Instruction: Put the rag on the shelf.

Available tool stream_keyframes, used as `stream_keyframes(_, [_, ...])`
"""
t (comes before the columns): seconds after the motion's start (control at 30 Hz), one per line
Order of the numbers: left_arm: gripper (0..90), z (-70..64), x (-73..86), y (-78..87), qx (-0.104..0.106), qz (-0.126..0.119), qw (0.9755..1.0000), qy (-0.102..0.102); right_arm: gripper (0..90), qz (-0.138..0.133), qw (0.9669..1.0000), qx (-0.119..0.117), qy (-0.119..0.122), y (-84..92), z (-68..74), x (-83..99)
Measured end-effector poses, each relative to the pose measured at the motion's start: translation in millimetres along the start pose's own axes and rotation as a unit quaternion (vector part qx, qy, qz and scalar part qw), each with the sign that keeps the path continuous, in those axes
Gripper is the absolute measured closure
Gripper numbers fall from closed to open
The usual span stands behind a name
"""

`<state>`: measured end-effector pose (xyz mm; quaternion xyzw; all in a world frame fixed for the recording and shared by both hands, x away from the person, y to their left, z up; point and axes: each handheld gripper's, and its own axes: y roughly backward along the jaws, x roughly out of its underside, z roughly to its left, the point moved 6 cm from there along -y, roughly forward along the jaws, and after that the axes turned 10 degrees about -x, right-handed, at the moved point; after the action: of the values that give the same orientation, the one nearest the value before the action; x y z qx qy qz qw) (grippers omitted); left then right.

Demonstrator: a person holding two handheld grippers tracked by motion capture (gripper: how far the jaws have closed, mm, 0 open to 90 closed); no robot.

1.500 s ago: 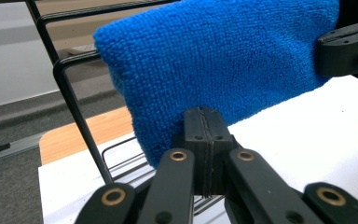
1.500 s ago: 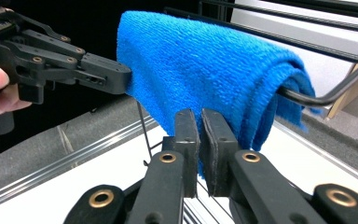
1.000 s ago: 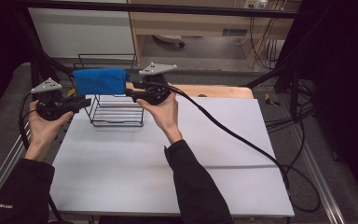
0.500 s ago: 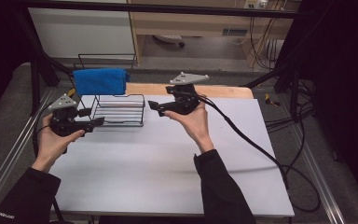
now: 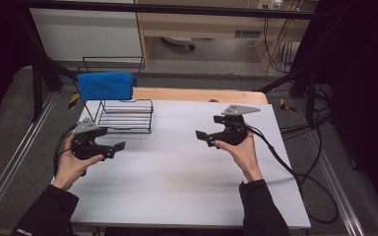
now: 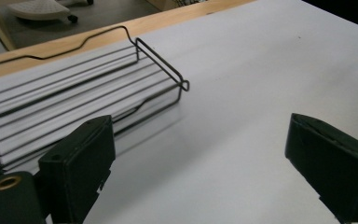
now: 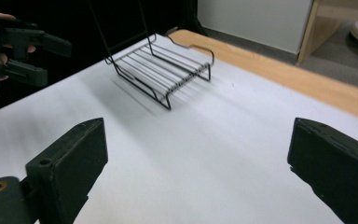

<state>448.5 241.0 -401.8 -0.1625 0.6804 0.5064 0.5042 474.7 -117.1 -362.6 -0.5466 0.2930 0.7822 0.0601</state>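
Cloth [image 5: 105,85], blue and folded, hangs over the top bar of the wire rack [image 5: 125,115] at ten o'clock on the table [image 5: 187,177], so draping looks done; left gripper [image 5: 119,146] and right gripper [image 5: 200,134], jaws just opened and empty, sit well apart from it.

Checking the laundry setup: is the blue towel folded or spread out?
Folded: the blue towel hangs as a compact bundle over the wire rack's top rail.

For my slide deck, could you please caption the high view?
Blue folded cloth draped over black wire rack; both grippers, left and right, open above white table.
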Motion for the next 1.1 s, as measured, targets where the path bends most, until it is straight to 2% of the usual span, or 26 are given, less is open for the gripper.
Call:
stream_keyframes(0.23, [8.0, -15.7, 23.4, -6.2, 0.018, 0.005, 0.9998, -0.002, 2.2, 0.017, 0.9995, 0.006, -0.025, 23.2, -19.1, 55.8])
stream_keyframes(0.47, [10.5, -25.5, 44.4, -11.2, 0.030, 0.010, 0.9995, -0.001, 1.0, 0.026, 0.9989, 0.009, -0.038, 38.9, -24.3, 95.7])
stream_keyframes(0.57, [10.8, -26.6, 52.0, -12.8, 0.033, 0.010, 0.9994, -0.004, 0.6, 0.036, 0.9983, 0.015, -0.044, 45.9, -27.2, 109.4])
stream_keyframes(0.73, [11.0, -26.1, 60.6, -12.9, 0.029, 0.015, 0.9994, -0.015, 0.6, 0.035, 0.9978, 0.019, -0.053, 58.1, -30.2, 126.2])
stream_keyframes(0.83, [11.0, -25.3, 66.2, -12.8, 0.030, 0.018, 0.9993, -0.014, 0.7, 0.032, 0.9975, 0.021, -0.060, 65.5, -31.3, 138.2])
stream_keyframes(1.0, [11.0, -26.0, 72.7, -12.5, 0.028, 0.023, 0.9990, -0.025, 0.6, 0.044, 0.9961, 0.028, -0.072, 74.5, -32.0, 154.8])
stream_keyframes(1.1, [10.9, -26.2, 75.1, -13.0, 0.027, 0.027, 0.9989, -0.029, 0.7, 0.057, 0.9954, 0.037, -0.068, 76.9, -34.5, 160.3])
